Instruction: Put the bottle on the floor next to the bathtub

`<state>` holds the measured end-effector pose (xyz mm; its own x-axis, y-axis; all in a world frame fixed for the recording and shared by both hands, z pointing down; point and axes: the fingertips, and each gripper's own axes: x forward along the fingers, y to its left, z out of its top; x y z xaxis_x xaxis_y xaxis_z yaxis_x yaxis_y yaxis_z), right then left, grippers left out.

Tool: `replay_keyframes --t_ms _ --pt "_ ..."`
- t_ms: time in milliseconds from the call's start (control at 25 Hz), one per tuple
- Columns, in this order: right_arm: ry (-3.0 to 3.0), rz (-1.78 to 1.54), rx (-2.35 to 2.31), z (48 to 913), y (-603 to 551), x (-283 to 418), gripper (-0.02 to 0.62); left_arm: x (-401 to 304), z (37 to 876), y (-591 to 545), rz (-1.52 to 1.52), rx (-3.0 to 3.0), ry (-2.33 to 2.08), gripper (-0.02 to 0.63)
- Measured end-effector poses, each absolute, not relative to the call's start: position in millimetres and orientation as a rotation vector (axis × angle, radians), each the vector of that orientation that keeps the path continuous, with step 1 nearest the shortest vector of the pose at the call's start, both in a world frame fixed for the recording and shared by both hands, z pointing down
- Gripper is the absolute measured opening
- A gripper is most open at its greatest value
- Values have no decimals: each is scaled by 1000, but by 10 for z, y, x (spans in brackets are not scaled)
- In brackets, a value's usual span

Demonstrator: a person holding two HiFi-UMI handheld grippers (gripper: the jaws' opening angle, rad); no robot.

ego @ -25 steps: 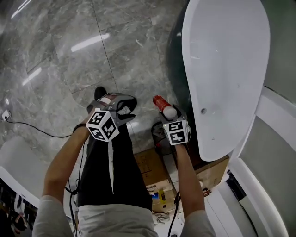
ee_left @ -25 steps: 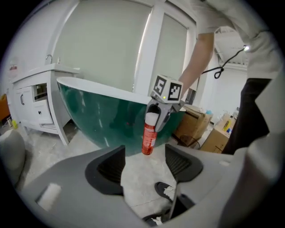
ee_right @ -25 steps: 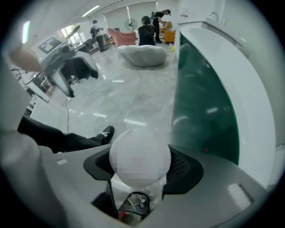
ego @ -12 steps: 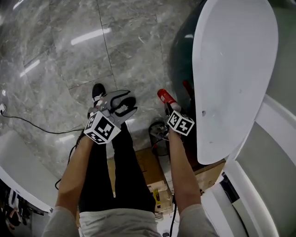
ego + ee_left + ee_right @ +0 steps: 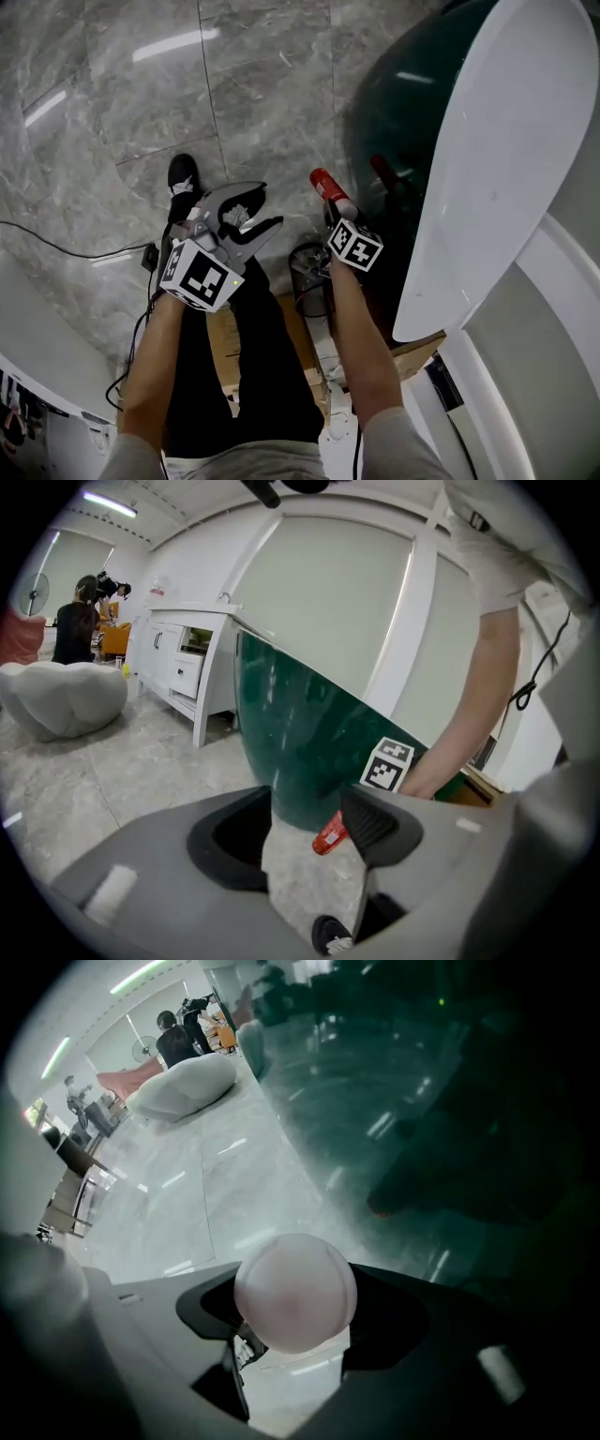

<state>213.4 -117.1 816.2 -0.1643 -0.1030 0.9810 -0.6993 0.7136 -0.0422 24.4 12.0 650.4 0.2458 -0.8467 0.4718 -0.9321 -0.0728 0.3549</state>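
Observation:
The red bottle (image 5: 324, 186) with a white cap (image 5: 295, 1291) hangs tilted over the grey floor, right beside the dark green bathtub (image 5: 398, 131). My right gripper (image 5: 337, 217) is shut on its cap end and points steeply down. In the right gripper view the cap fills the gap between the jaws, with the tub's green wall (image 5: 450, 1101) close on the right. My left gripper (image 5: 265, 208) is open a little to the left with nothing between its jaws, which have just been closing slightly. The left gripper view shows the bottle (image 5: 330, 834) beyond them.
The bathtub has a white rim (image 5: 487, 169). A black shoe (image 5: 183, 176) stands on the floor tiles, and a cable (image 5: 56, 246) runs to the left. Cardboard (image 5: 222, 333) and a round black wire object (image 5: 305, 267) lie near the person's legs. A white cabinet (image 5: 192, 663) stands far off.
The right gripper has sunk toward the floor with the bottle, closer to the tub's side. The left gripper has rolled and dropped a little, and its jaws stand narrower.

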Motion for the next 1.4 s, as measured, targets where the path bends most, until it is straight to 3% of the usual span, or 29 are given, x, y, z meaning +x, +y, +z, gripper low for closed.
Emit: replay_keyframes --t_ms 600,1400 --pt "-1690 561 633 9194 -1341 2028 287 307 7090 273 319 1994 -1563 287" --pt "-1707 528 598 9711 -1287 2091 287 515 7609 546 242 1911 -1574 287"
